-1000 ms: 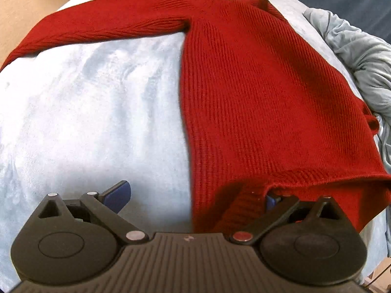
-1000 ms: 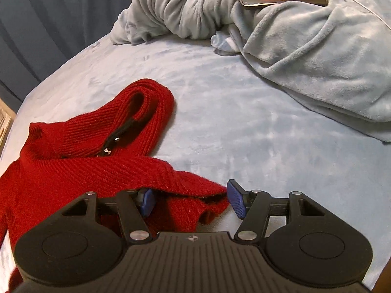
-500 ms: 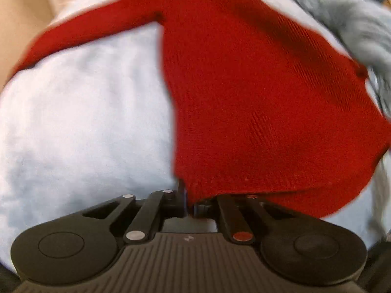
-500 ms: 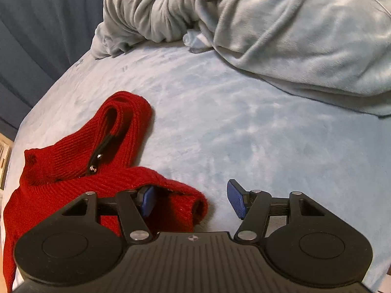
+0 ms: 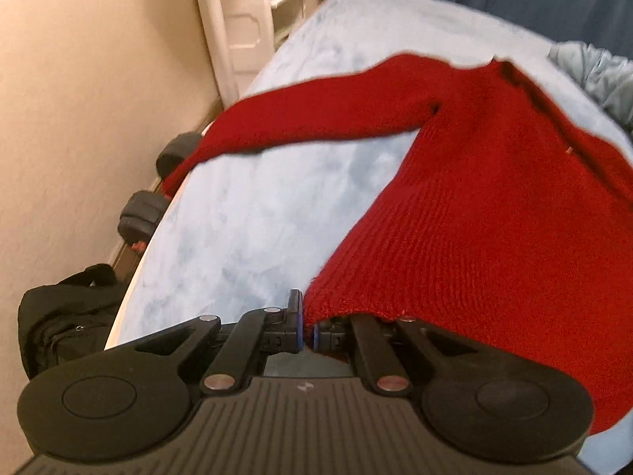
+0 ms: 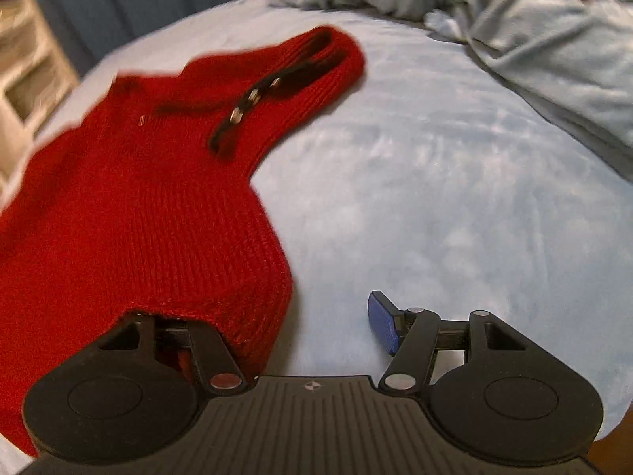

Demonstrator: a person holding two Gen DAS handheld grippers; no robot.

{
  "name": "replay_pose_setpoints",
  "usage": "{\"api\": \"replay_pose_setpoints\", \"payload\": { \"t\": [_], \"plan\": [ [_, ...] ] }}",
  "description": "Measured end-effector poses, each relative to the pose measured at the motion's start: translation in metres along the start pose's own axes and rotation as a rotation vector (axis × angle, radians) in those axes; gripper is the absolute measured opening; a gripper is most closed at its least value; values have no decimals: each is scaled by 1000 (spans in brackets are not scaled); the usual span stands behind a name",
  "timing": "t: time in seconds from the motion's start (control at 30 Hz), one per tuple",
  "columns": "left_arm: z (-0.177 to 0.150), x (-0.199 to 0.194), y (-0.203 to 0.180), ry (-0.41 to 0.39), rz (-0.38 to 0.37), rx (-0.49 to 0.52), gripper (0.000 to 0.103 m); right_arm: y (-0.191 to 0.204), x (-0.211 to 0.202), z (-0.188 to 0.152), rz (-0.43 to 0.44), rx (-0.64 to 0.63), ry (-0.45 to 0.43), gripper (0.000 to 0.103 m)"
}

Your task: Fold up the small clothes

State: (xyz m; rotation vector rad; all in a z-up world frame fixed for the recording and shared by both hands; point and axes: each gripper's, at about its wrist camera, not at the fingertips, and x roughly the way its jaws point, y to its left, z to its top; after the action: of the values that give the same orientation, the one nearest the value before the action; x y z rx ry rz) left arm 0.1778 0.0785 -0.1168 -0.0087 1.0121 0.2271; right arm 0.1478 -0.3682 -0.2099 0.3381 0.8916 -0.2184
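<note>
A red knit sweater lies on a pale blue bed, one sleeve stretched toward the bed's left edge. My left gripper is shut on the sweater's bottom hem corner and holds it lifted. In the right wrist view the sweater drapes over the left finger of my right gripper, whose jaws stand wide apart; the blue right pad is bare over the bed. A folded sleeve with a dark strap lies at the sweater's far end.
A rumpled grey-blue blanket is piled at the far right of the bed. A beige wall, a white shelf unit and a black bag stand beside the bed's left edge. Dark curtains hang behind.
My left gripper shut on the hem, then lifted and swung left with it. The right gripper stayed open while the sweater's hem slid over its left finger.
</note>
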Motion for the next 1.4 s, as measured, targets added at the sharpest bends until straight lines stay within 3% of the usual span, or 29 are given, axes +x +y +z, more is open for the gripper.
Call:
{"api": "replay_pose_setpoints", "payload": {
  "t": [0.03,0.07,0.1,0.2,0.37,0.5,0.6,0.73,0.83,0.87,0.9,0.93,0.97,1.0,1.1,1.17,1.27,1.4],
  "plan": [
    [3,10,-3,15,-1,-2,5,1,1,0,0,-9,-1,57],
    [0,17,-5,36,-13,-6,5,2,2,2,21,-20,-9,42],
    [-2,24,-8,66,-32,-8,6,5,2,3,62,-43,3,8],
    [-14,28,-7,122,-69,5,4,16,-12,17,17,-120,-1,9],
    [-5,-28,13,-35,-115,46,4,9,-96,70,44,-158,-130,7],
    [2,-85,30,-134,-145,71,3,13,-161,79,32,-269,-198,7],
    [-11,-106,34,-156,-151,120,3,2,-176,59,8,-284,-155,7],
    [-55,-65,27,-11,-137,192,4,-11,-127,11,-54,-285,53,7],
    [-90,-21,16,151,-128,214,5,-11,-82,-21,-85,-275,232,8],
    [-94,-18,16,165,-128,215,10,-9,-77,-27,-78,-284,285,12],
    [-96,-18,18,171,-116,211,22,-6,-77,-29,-65,-291,321,24],
    [-95,-22,22,163,-119,203,34,-5,-83,-29,-57,-306,321,44],
    [-94,-28,28,145,-131,191,65,-5,-91,-26,-55,-328,309,54],
    [-91,-36,36,116,-128,170,88,-5,-101,-20,-49,-355,282,63],
    [-73,-59,50,11,-103,131,93,-13,-122,9,-27,-369,159,64],
    [-56,-65,52,-34,-97,94,93,-16,-122,42,-32,-350,1,64],
    [-30,-62,37,-59,-109,48,93,-13,-88,89,-17,-235,-131,64],
    [-6,-57,3,-56,-153,47,93,-4,-3,138,75,-2,-87,64]
  ]
}}
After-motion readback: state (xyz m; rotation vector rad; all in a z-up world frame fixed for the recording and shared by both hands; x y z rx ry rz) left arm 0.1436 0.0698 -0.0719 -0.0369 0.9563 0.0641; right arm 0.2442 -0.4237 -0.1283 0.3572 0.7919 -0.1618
